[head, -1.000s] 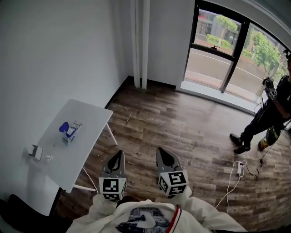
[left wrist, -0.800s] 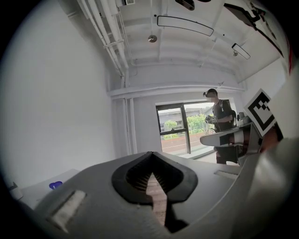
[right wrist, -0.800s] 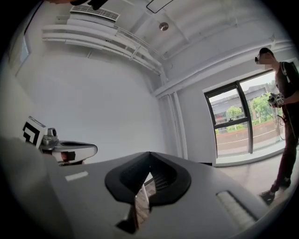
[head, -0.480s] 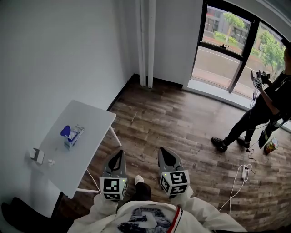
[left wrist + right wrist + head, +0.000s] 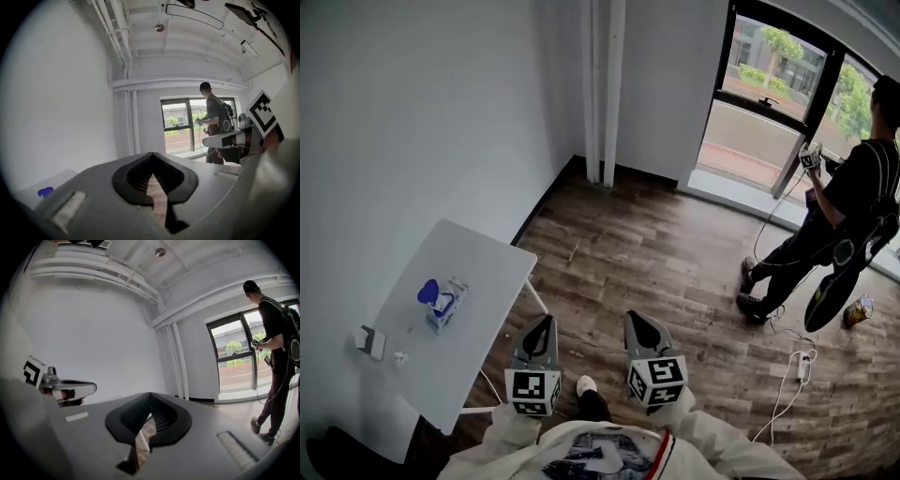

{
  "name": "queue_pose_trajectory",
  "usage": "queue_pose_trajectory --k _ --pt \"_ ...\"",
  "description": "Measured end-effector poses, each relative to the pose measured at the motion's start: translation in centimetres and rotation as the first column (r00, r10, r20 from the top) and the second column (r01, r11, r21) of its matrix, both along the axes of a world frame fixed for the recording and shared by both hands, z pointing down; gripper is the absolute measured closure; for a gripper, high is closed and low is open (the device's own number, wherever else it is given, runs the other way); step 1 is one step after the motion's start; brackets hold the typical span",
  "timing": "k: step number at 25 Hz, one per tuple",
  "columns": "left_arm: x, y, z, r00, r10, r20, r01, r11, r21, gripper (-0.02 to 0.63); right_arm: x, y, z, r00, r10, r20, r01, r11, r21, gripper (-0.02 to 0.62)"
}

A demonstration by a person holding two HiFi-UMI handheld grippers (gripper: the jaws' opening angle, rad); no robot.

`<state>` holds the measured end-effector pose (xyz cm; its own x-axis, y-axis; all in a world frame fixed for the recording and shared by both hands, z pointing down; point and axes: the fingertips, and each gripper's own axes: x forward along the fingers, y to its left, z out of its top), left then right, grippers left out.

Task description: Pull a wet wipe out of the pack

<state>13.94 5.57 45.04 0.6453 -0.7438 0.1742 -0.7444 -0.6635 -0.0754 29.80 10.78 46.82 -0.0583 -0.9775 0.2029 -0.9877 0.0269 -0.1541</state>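
The wet wipe pack, white with a blue lid flipped up, lies on the white table at the left of the head view. In the left gripper view only its blue lid peeks over the jaw at the lower left. My left gripper and right gripper are held side by side above the wooden floor, to the right of the table and well apart from the pack. Both are shut with nothing in them. Each shows in the other's view: the right gripper and the left gripper.
A small white box and a tiny white object lie near the table's front left. Another person stands by the window with a gripper raised. A power strip and cable lie on the floor at the right.
The other person has walked left and now stands upright by the window. The table and pack have slid lower in the head view. Both grippers stay shut, side by side.
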Motion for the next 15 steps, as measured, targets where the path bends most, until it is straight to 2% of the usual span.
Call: queue_pose_trajectory --k 7,15 --pt "-0.2 -5.9 0.3 1.0 -0.007 0.007 0.007 1.0 -0.021 0.601 -0.6 -6.2 1.1 1.0 -0.021 0.018 0.021 0.999 -0.028 0.589" --pt "-5.1 -13.4 1.5 0.993 -0.119 -0.002 0.119 0.992 -0.039 0.601 -5.5 -15.4 2.4 0.99 -0.139 0.008 0.139 0.988 -0.061 0.589"
